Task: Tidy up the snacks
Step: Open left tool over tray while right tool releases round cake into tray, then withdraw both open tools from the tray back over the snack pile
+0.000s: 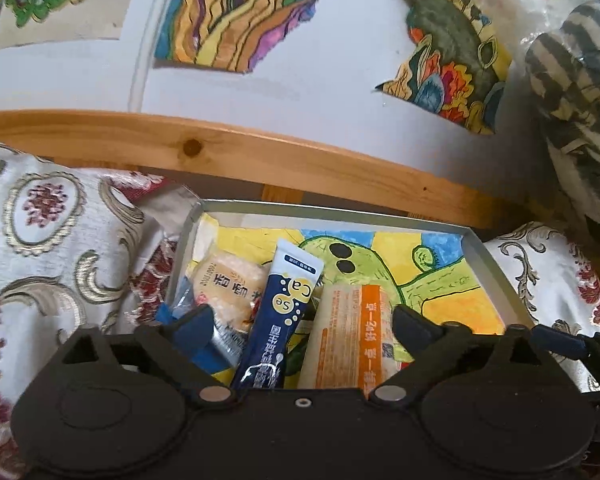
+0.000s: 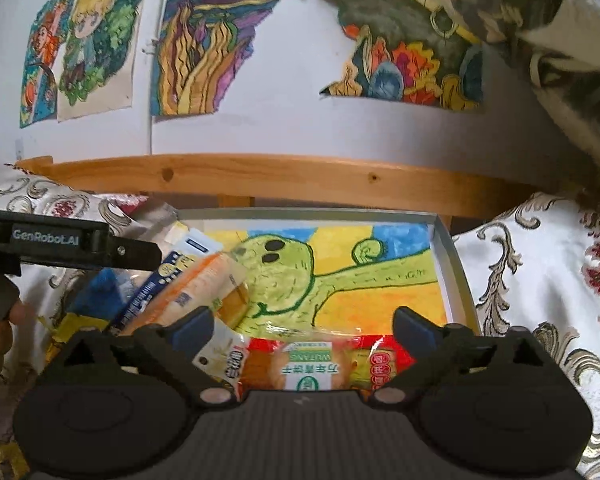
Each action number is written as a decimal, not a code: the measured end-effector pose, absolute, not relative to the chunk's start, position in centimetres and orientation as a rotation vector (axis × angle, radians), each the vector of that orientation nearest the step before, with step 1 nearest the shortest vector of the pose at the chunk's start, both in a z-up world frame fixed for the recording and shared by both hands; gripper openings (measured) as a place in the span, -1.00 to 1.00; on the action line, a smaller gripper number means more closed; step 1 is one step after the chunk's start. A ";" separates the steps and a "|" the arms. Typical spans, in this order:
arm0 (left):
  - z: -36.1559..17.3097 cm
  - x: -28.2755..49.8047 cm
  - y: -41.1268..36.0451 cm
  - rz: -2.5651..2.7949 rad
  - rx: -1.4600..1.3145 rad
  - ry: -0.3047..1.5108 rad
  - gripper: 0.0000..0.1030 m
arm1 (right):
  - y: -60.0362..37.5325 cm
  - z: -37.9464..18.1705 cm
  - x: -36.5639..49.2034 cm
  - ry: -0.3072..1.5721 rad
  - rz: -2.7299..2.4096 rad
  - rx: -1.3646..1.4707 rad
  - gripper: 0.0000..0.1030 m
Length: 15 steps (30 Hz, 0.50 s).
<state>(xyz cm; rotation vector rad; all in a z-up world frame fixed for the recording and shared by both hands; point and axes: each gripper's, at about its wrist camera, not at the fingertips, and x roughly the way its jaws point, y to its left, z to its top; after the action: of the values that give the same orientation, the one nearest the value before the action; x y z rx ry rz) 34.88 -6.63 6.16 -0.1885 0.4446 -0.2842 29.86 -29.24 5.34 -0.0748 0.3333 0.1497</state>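
The left tool (image 1: pixel 302 320) is held level over the near left end of the tray (image 1: pixel 496 268), its fingers spread wide above a blue sachet (image 1: pixel 278 320) and an orange packet (image 1: pixel 352 340). The right tool (image 2: pixel 303 324) is likewise spread, poised over a red-and-green snack bag (image 2: pixel 312 364) lying in the tray's near edge.

The navy sachet (image 1: pixel 278 320) reads "Ca Se"; left gripper (image 2: pixel 68 250) reads "GenRobot.AI".
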 end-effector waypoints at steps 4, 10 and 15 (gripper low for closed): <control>7.0 32.7 -5.9 -0.266 -0.185 0.410 0.98 | -28.6 6.1 28.3 0.305 0.148 -0.086 0.99; 8.0 28.8 -4.5 -0.240 -0.178 0.377 0.98 | -27.6 7.5 25.6 0.286 0.142 -0.066 1.00; 8.3 25.6 -3.0 -0.216 -0.160 0.372 0.98 | -26.3 7.7 23.3 0.297 0.119 -0.068 1.00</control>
<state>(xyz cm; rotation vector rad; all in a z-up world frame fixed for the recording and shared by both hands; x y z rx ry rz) 25.60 -2.97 8.31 -0.1602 0.3721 -0.2160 23.34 -26.25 7.74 -0.0682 0.2970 0.1185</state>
